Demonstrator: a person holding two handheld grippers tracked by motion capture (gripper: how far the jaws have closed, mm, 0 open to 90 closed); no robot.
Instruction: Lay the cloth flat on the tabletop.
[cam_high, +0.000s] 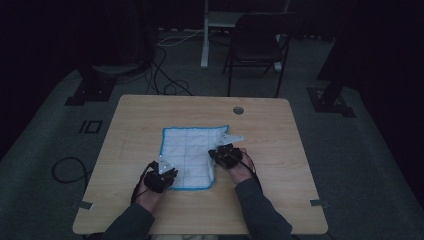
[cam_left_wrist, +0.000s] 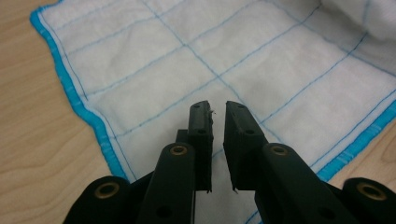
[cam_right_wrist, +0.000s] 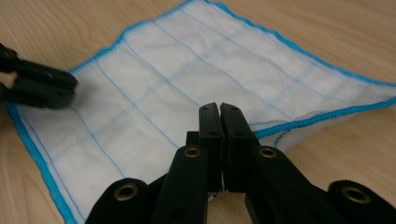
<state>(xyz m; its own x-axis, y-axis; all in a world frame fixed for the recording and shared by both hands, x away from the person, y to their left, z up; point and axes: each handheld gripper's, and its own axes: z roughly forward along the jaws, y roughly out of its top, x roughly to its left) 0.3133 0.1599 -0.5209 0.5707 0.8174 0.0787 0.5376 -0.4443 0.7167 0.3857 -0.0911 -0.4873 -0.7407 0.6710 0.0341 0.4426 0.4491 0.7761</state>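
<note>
A white cloth (cam_high: 190, 147) with a blue border and thin blue grid lines lies spread on the wooden table (cam_high: 150, 110). My left gripper (cam_high: 163, 169) hangs over the cloth's near left corner; in the left gripper view its jaws (cam_left_wrist: 218, 109) stand a narrow gap apart above the flat cloth (cam_left_wrist: 163, 70), holding nothing. My right gripper (cam_high: 221, 153) is at the cloth's right edge. Its jaws (cam_right_wrist: 219, 109) are pressed together on the cloth (cam_right_wrist: 187, 65), whose blue-edged border rises off the table there. The left gripper (cam_right_wrist: 46, 86) also shows at the far corner in that view.
A round cable hole (cam_high: 238, 110) sits near the table's far edge. Beyond the table stand a dark folding chair (cam_high: 257, 42) and a white stand leg (cam_high: 205, 35). Cables (cam_high: 67, 170) lie on the floor at the left.
</note>
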